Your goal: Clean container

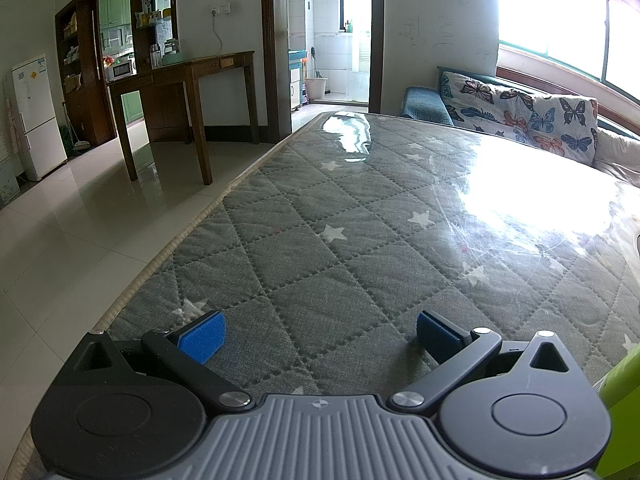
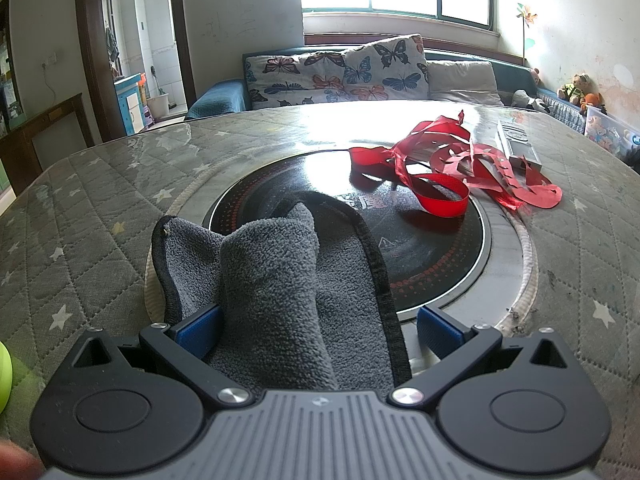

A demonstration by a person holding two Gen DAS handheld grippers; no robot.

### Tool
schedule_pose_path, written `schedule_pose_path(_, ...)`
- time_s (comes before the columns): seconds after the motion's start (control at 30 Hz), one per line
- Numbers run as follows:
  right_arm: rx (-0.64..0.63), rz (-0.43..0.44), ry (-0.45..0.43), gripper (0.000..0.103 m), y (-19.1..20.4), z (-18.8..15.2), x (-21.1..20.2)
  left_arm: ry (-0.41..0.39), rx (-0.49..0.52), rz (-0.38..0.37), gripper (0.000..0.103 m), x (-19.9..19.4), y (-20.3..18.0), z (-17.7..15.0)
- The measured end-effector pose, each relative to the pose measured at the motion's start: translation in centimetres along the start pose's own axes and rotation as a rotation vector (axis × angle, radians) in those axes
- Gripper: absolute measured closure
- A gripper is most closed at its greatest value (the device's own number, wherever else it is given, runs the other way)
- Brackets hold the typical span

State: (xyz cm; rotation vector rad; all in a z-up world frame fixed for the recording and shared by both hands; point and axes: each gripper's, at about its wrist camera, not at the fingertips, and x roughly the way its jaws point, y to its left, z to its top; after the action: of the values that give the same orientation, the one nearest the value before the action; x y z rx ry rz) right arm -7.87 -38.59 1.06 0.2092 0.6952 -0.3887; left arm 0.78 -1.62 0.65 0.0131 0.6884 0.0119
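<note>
In the right wrist view a grey fleecy cloth (image 2: 276,276) lies bunched on the table, partly over a round black cooktop (image 2: 424,256) set into the tabletop. My right gripper (image 2: 319,332) is open with the cloth rising between its blue pads; the left pad touches it and the right pad stands clear. My left gripper (image 1: 320,334) hangs open over the quilted, glass-covered table (image 1: 304,248) with nothing between its fingers. A lime-green object (image 1: 624,400) shows only as an edge at the lower right of the left wrist view, and the green object (image 2: 4,376) also shows at the lower left of the right wrist view.
Red cut-paper ribbons (image 2: 448,160) lie across the cooktop's far right rim, with a grey remote (image 2: 518,146) beyond them. A sofa with butterfly cushions (image 2: 344,70) runs behind the table. The table's left edge (image 1: 188,236) drops to a tiled floor, with a wooden desk (image 1: 188,80) beyond.
</note>
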Motion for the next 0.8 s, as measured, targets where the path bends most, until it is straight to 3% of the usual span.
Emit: schedule_pose_path(0.8, 0.029, 0.017, 0.027, 0.0, 1.1, 0.8, 0.3, 0.0, 0.0, 0.0, 0.0, 0.0, 0.0, 0.0)
